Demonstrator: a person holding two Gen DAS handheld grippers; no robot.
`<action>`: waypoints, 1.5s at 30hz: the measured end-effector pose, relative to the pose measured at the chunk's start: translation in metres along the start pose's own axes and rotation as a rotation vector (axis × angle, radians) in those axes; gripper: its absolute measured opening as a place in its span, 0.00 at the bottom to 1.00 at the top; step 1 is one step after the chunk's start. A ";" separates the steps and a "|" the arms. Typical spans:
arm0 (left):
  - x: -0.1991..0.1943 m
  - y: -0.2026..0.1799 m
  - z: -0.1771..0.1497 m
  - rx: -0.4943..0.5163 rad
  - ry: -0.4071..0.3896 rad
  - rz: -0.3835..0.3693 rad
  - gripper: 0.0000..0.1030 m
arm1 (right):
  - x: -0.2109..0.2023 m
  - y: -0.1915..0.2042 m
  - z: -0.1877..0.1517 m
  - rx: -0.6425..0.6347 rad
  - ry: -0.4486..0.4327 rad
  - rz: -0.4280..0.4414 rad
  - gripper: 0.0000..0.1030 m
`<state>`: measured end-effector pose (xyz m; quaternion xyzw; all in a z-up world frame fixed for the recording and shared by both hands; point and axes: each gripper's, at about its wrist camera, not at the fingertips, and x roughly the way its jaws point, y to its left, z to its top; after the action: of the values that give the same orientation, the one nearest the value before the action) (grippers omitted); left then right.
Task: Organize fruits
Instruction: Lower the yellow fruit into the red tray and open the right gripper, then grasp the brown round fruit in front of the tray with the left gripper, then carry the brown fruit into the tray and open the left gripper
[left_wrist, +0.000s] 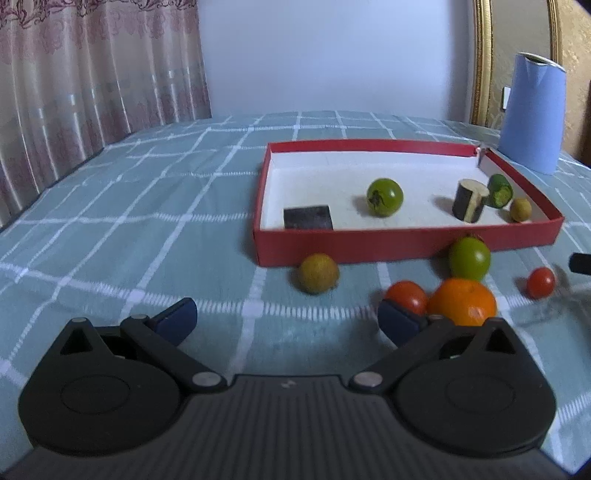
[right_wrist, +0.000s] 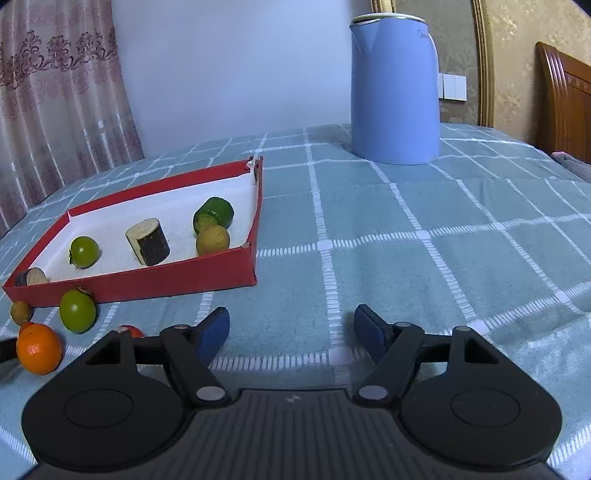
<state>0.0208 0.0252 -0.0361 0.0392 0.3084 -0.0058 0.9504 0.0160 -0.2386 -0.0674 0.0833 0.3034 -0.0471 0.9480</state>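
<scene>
Fruits lie loose on the checked cloth before us: an orange touching a red tomato, then a green tomato against the red tray. Our left gripper and right gripper both hover spread wide, holding nothing. Farther off, more fruit sits inside the tray, with a blue kettle beyond.

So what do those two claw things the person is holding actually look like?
Both look alike. The left gripper and right gripper each have a ribbed dark grey body, two round black housings, black linkage arms with silver rivets, and dark blue pads as fingertips. A small pale mark sits mid-body. No cables or sleeves show.
</scene>
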 end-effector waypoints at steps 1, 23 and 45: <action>0.002 0.000 0.002 0.002 0.000 0.004 1.00 | 0.000 0.000 0.000 0.001 0.001 0.002 0.73; 0.025 0.001 0.016 0.016 0.012 -0.052 0.69 | 0.003 0.015 -0.001 -0.090 0.030 -0.044 0.81; 0.009 -0.004 0.014 0.045 -0.024 -0.153 0.23 | 0.003 0.015 -0.001 -0.090 0.030 -0.045 0.81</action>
<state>0.0364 0.0204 -0.0300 0.0366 0.2987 -0.0859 0.9498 0.0197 -0.2237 -0.0682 0.0342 0.3211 -0.0532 0.9449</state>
